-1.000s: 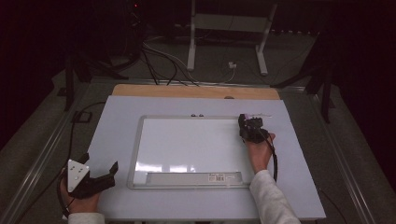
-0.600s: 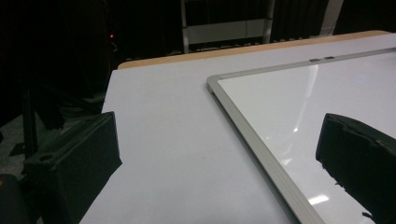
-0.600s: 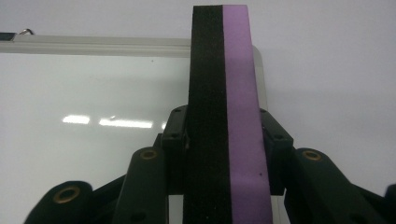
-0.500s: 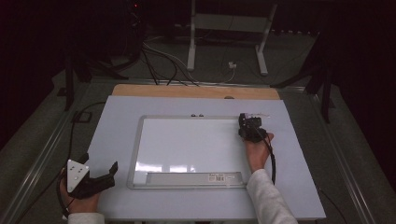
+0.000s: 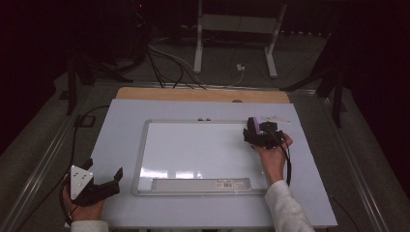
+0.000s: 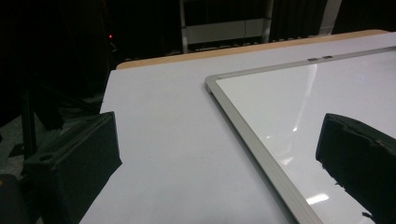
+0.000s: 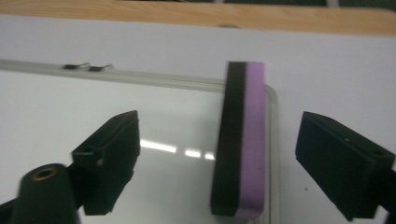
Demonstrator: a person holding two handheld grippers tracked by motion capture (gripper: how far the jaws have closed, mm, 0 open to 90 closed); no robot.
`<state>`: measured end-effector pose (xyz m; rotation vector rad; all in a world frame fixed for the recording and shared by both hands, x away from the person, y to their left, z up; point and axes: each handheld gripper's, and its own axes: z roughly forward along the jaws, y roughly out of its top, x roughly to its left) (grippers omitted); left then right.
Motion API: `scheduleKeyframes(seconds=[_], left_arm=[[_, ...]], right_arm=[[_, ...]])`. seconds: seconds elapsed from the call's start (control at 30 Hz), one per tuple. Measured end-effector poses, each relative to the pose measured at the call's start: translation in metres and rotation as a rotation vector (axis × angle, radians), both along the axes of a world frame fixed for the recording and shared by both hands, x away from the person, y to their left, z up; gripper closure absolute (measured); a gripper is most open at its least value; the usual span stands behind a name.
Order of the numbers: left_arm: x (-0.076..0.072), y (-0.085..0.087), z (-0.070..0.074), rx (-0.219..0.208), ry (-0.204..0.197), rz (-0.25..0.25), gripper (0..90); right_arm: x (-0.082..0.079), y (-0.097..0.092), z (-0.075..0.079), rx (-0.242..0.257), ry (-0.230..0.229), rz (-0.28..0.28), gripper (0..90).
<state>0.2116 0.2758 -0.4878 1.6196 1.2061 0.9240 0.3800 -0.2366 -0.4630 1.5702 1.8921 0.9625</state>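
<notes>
A whiteboard [image 5: 193, 150] with a silver frame lies on the white table [image 5: 121, 121]. A purple and black eraser [image 5: 251, 126] stands on its long edge by the board's far right corner. My right gripper [image 5: 257, 136] straddles it. Its jaws have just been opening, and in the right gripper view the eraser [image 7: 239, 140] stands free between them, touching neither pad; this gripper [image 7: 219, 135] is open. My left gripper [image 5: 110, 181] rests at the table's near left corner, open with nothing between its jaws. In the left gripper view it [image 6: 217, 158] faces the board's left frame [image 6: 243, 126].
A pale pen-like object [image 5: 275, 118] lies on the table just beyond the right gripper. Two small clips [image 5: 204, 119] sit on the board's far edge, a grey strip with a label [image 5: 200, 183] along its near edge. A wooden strip [image 5: 203, 95] borders the table's far side; cables and stand legs lie beyond.
The right gripper's jaws have spread apart and let go of the eraser, which now shows purple between them. The right hand has drawn back and up slightly. The left hand has kept still.
</notes>
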Motion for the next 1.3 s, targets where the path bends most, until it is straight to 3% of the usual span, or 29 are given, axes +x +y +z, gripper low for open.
scheduleKeyframes(seconds=[0.17,0.43,0.53,0.73,1.0,1.3], left_arm=[[-0.001,0.0,0.001,-0.007,-0.013,-0.006,0.5],[-0.005,0.002,0.004,-0.027,-0.029,0.005,0.5],[-0.005,0.002,0.004,-0.03,-0.031,0.002,0.5],[-0.005,0.001,0.005,-0.034,-0.03,-0.002,0.5],[-0.005,0.002,0.006,-0.056,-0.037,-0.001,0.5],[-0.003,0.003,0.006,-0.082,-0.037,-0.016,0.5]], right_arm=[[-0.013,-0.003,0.004,-0.016,-0.042,0.118,1.0],[-0.053,-0.021,0.009,-0.034,-0.154,0.21,0.0],[-0.071,-0.032,0.01,-0.013,-0.191,0.22,0.0],[-0.1,-0.052,-0.001,0.092,-0.248,0.225,0.0],[-0.124,-0.065,-0.009,0.099,-0.282,0.207,0.0],[-0.138,-0.081,-0.015,0.084,-0.319,0.195,0.0]])
